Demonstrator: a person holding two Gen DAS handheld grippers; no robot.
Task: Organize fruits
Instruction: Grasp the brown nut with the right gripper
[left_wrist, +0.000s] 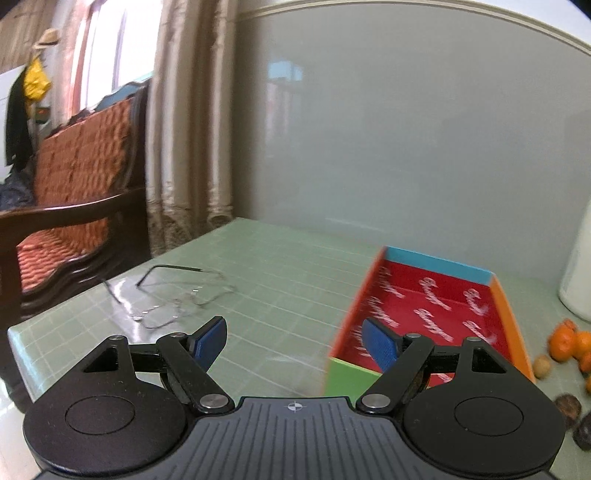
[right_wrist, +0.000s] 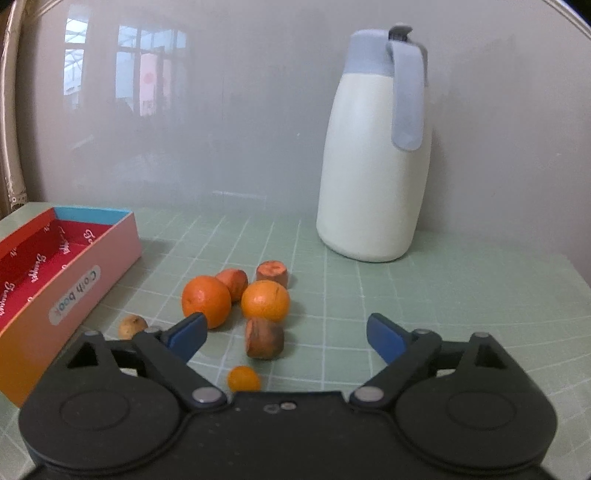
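An open box (left_wrist: 436, 310) (right_wrist: 62, 266) with a red printed lining and coloured walls lies on the green grid mat. To its right sits a cluster of fruit: two oranges (right_wrist: 207, 301) (right_wrist: 265, 300), several brownish cut pieces (right_wrist: 264, 338) (right_wrist: 272, 272), a small kumquat (right_wrist: 243, 378) and a pale nut-like fruit (right_wrist: 132, 325). My right gripper (right_wrist: 286, 338) hovers open just in front of the cluster, with a brown piece and the kumquat between its fingers, untouched. My left gripper (left_wrist: 293, 339) is open and empty, its right finger over the box's near-left corner. The fruit (left_wrist: 569, 341) shows at the left wrist view's right edge.
A tall white jug (right_wrist: 369, 166) with a grey lid and handle stands at the back right near the wall. A pair of thin-framed glasses (left_wrist: 173, 295) lies on the mat left of the box. Beyond the table's left edge stands a wooden sofa (left_wrist: 74, 195) with orange cushions.
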